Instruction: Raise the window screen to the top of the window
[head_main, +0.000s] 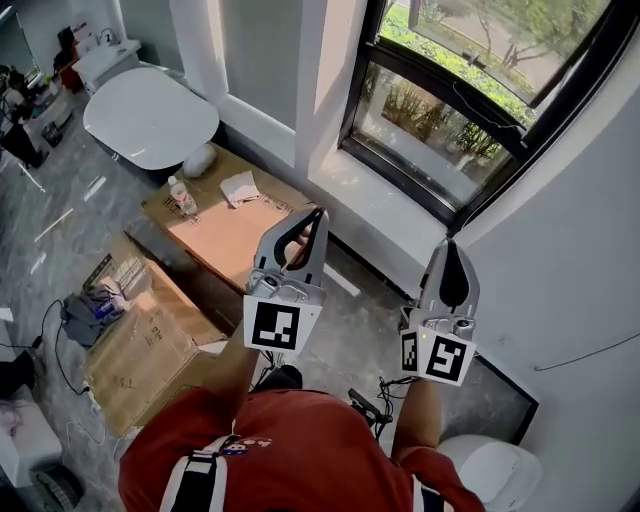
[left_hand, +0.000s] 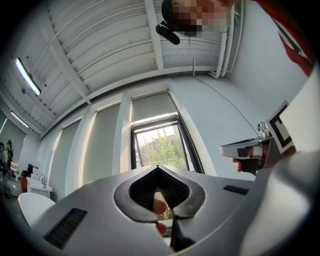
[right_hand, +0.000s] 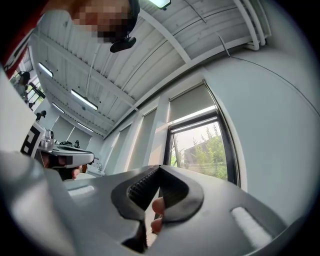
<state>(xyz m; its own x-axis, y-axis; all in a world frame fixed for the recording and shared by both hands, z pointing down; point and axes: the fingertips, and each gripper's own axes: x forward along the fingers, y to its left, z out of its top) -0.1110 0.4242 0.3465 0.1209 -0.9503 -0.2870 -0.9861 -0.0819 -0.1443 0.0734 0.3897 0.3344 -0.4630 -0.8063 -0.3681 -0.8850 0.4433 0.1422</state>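
A: Grey plastic nearest: held the left gripper and right gripper pinched shut on nothing, well short of the window.

B: Saw the window screen beyond, hanging over the upper pane only. Judged what risk?

A: Feared shut tips skating off its bottom edge, or an uneven lift skewing it in the frame.

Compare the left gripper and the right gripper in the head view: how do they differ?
The left gripper overlaps the cardboard box's edge; the right gripper sits beside the white wall, below the window's lower right corner. The left gripper's marker cube shows one face squarely; the right gripper's marker cube shows two. Both are shut, empty and pointed toward the window.
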